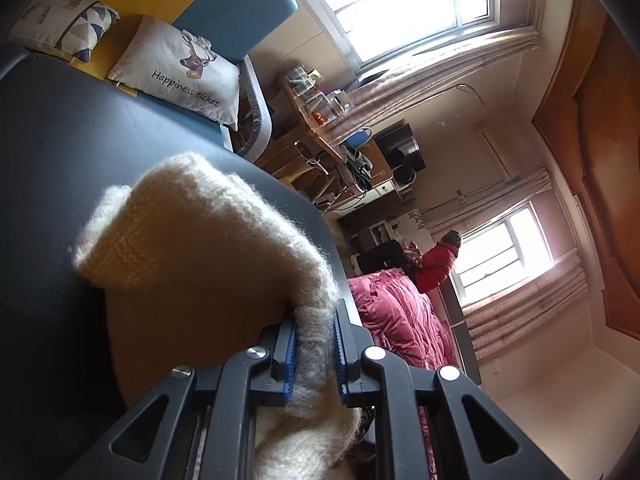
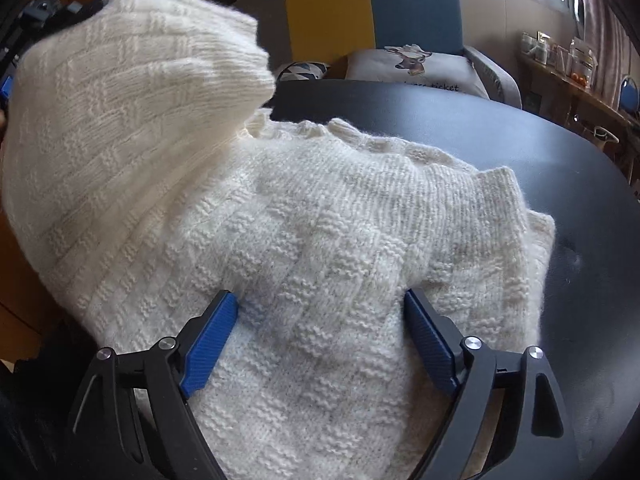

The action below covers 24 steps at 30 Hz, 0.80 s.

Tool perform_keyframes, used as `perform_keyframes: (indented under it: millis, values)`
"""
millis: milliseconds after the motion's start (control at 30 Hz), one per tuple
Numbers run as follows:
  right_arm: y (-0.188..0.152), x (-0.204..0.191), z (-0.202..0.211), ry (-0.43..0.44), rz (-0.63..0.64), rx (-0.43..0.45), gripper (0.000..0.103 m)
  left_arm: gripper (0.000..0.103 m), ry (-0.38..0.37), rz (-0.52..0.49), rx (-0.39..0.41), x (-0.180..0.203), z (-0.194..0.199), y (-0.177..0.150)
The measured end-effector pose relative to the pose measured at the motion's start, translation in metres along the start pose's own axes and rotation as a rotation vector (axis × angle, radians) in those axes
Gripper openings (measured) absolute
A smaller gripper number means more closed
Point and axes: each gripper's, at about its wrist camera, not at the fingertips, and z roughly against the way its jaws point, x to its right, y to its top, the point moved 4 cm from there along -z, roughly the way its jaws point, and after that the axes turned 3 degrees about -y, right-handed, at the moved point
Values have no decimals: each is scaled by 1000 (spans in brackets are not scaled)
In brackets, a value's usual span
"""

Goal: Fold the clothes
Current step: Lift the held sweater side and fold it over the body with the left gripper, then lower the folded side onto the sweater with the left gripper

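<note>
A cream knitted sweater (image 2: 312, 248) lies on a round black table (image 2: 560, 184). In the right wrist view my right gripper (image 2: 320, 300) is open, its blue pads spread wide just above the sweater's body. The left part of the sweater (image 2: 132, 92) is lifted and folded over. In the left wrist view my left gripper (image 1: 314, 320) is shut on a thick fold of the sweater (image 1: 208, 248) and holds it raised above the table (image 1: 60, 152). The left gripper's black frame shows at the upper left of the right wrist view.
A blue and yellow chair (image 2: 376, 12) with a deer-print cushion (image 2: 412, 68) stands behind the table. A cluttered wooden shelf (image 2: 576, 76) is at the right. A red bed cover (image 1: 400, 320) and a person in red (image 1: 436, 264) are beyond the table.
</note>
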Motion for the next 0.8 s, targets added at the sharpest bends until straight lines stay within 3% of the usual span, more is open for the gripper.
perform_keyframes:
  millis: [267, 567, 800]
  values:
    - [1, -28, -5, 53, -8, 28, 87, 14, -12, -58, -42, 19, -20, -6]
    - [3, -9, 24, 87, -113, 91, 88, 14, 50, -113, -172, 20, -66, -22]
    - [-30, -6, 40, 64, -110, 56, 88, 18, 113, -72, -231, 6, -92, -32]
